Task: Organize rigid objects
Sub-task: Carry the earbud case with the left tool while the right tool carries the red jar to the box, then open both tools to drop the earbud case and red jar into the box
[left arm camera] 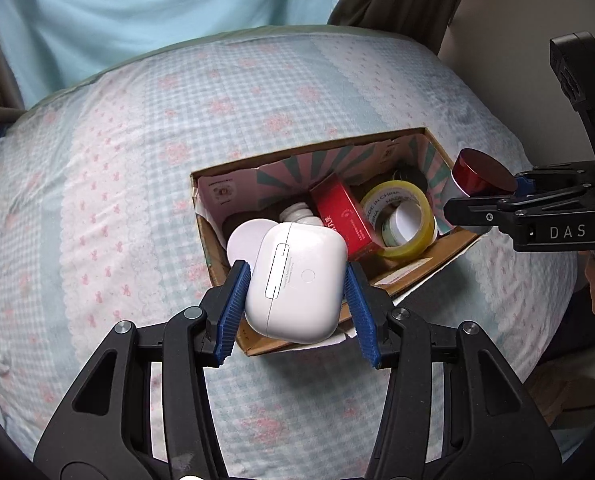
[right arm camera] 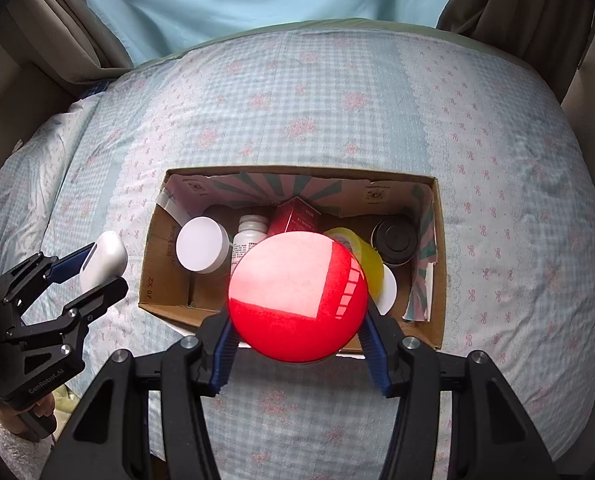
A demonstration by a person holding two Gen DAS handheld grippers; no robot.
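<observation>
Both claws tip steeply down over the cardboard box (right arm camera: 437, 264) on the bed (right arm camera: 337, 80). The left claw (left arm camera: 297, 284) is clamped on a white earbud case (left arm camera: 295, 284), above the box's near-left corner. The right claw (right arm camera: 297, 338) is clamped on a red-lidded jar (right arm camera: 297, 296), over the box's near edge; its body is hidden under the lid. Inside the box lie a yellow tape roll (left arm camera: 401, 220), a red carton (left arm camera: 341, 216), a white bottle (right arm camera: 249, 240), a white round lid (right arm camera: 201, 250) and a dark jar (right arm camera: 395, 240).

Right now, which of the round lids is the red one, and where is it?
The red lid tops the jar clamped in the right claw, above the cardboard box. The other round lids, one white and one black, sit inside the box.
</observation>
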